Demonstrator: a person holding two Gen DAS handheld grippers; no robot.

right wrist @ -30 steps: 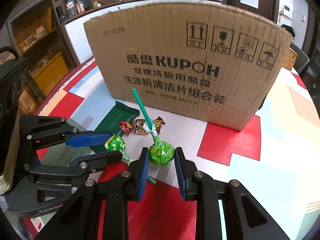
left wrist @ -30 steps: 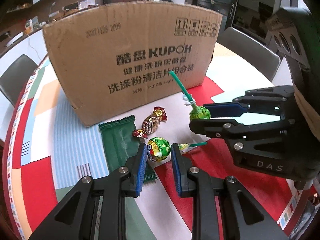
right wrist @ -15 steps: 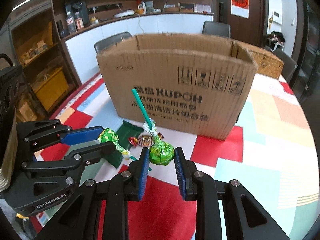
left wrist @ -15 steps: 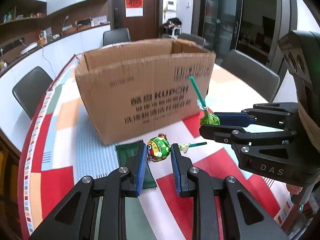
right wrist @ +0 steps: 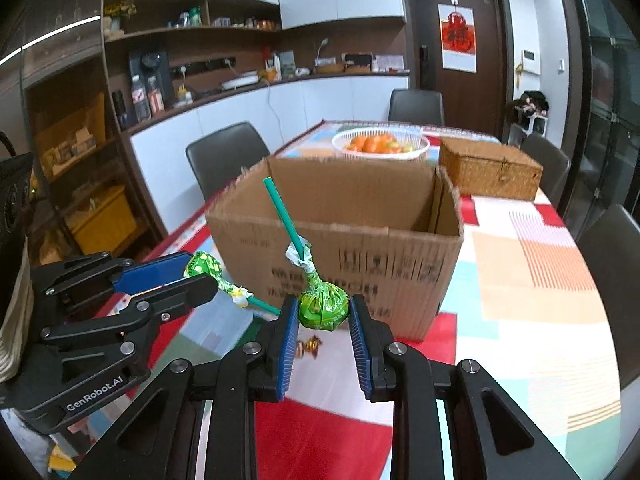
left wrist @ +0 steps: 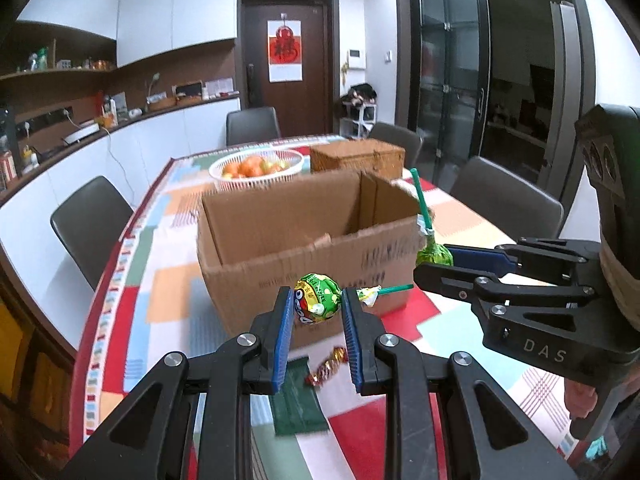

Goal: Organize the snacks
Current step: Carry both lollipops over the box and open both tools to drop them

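My left gripper (left wrist: 314, 306) is shut on a green lollipop with a printed wrapper (left wrist: 317, 298), its stick pointing right. My right gripper (right wrist: 323, 314) is shut on a plain green lollipop (right wrist: 323, 309) with its teal stick pointing up and left. Both are held in the air in front of an open cardboard box (left wrist: 304, 240), which also shows in the right wrist view (right wrist: 340, 224). The right gripper (left wrist: 436, 258) shows in the left wrist view, and the left gripper (right wrist: 200, 270) shows in the right wrist view. A dark green packet (left wrist: 298, 400) and a red-gold wrapped candy (left wrist: 328, 366) lie on the table below.
A white basket of oranges (left wrist: 256, 166) and a wicker box (left wrist: 358, 156) stand behind the cardboard box. Grey chairs (left wrist: 90, 220) surround the patterned table (right wrist: 532, 280). A counter and shelves run along the left wall.
Both grippers have risen with their lollipops from table level to about the height of the box's rim, so the inside of the box now shows. The packet and candy stayed on the table.
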